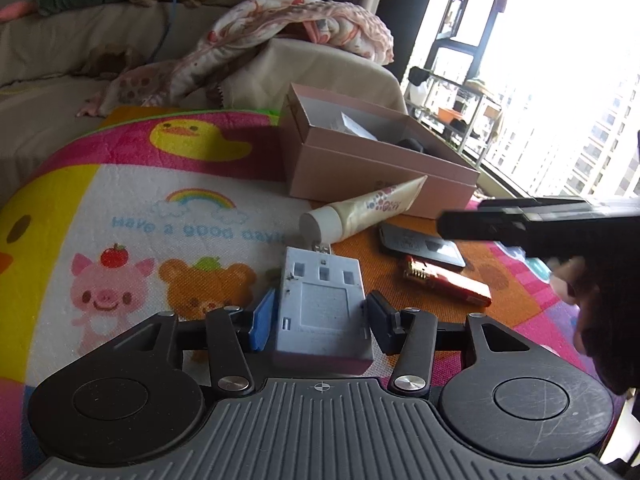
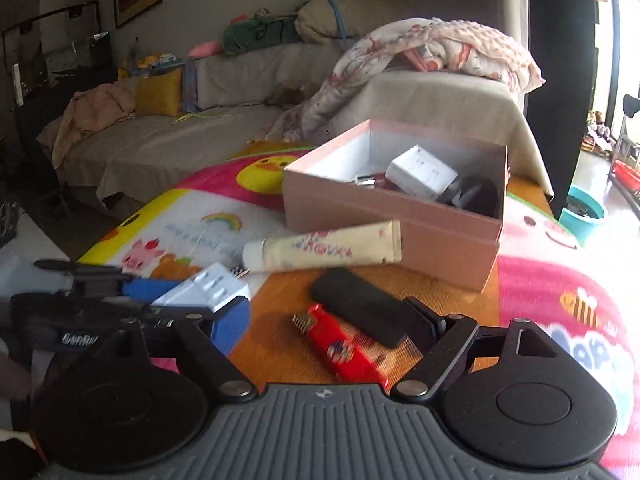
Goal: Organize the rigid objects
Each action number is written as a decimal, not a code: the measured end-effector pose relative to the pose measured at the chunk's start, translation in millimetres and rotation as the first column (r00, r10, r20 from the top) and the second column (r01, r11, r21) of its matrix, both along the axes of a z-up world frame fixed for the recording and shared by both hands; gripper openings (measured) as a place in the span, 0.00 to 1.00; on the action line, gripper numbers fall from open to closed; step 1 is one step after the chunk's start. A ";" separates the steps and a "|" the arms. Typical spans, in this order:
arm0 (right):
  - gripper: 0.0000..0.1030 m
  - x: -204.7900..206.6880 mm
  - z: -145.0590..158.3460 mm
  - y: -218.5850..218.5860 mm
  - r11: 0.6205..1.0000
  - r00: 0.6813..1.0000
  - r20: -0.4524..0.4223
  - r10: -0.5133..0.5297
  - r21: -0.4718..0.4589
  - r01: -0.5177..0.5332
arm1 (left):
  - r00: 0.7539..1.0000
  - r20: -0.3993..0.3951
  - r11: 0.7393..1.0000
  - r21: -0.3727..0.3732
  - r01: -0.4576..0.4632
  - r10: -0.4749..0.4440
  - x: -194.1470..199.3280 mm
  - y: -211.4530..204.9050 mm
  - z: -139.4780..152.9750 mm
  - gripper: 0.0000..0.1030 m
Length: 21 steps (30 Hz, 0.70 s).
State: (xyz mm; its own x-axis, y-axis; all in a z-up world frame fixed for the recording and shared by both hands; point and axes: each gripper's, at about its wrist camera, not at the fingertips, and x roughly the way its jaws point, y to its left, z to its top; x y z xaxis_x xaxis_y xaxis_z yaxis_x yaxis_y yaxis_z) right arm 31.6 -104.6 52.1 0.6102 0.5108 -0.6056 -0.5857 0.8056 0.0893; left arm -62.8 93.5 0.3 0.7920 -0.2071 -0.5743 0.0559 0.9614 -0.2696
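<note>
My left gripper (image 1: 320,316) pinches the pale blue charger block (image 1: 322,304); my right gripper (image 2: 324,316) hangs spread above the red lighter (image 2: 340,348) on the blanket (image 1: 120,216).

A surface (image 2: 280,344) of orange-brown wood carried a cartoon-printed mat (image 2: 560,280). On the bare wood lay a pink box (image 2: 400,220), a cream tube (image 2: 324,246) just beside its front wall, a black flat device (image 2: 356,304) and a red lighter-like stick (image 2: 344,348).
</note>
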 end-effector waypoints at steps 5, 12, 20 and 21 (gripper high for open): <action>0.80 49.7 0.4 24.4 0.986 0.987 -0.037 -0.158 0.043 0.159 | 1.000 0.009 1.000 -0.015 -0.010 0.010 -1.7 1.5 -1.2 0.52; 0.41 54.0 -18.3 20.7 0.987 0.984 -0.087 -0.158 -0.039 0.155 | 1.000 0.017 0.996 -0.085 -0.017 0.019 -2.4 11.6 -4.2 0.52; 0.37 30.7 -35.0 -21.1 0.987 0.968 -0.198 -0.156 0.008 0.160 | 1.000 0.017 0.994 -0.105 -0.021 0.023 -2.3 13.3 -4.8 0.52; 0.37 23.1 -33.8 -23.4 0.990 0.968 -0.214 -0.132 0.013 0.138 | 1.000 0.017 0.994 -0.104 -0.022 0.024 -2.2 13.0 -4.8 0.52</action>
State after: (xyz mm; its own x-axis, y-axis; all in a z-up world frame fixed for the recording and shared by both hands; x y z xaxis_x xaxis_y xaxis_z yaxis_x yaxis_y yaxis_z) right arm 54.7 -128.0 18.3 0.5339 0.4506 -0.7154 -0.4372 0.8714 0.2225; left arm -65.0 106.5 -4.4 0.8073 -0.2462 -0.5363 0.0398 0.9295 -0.3667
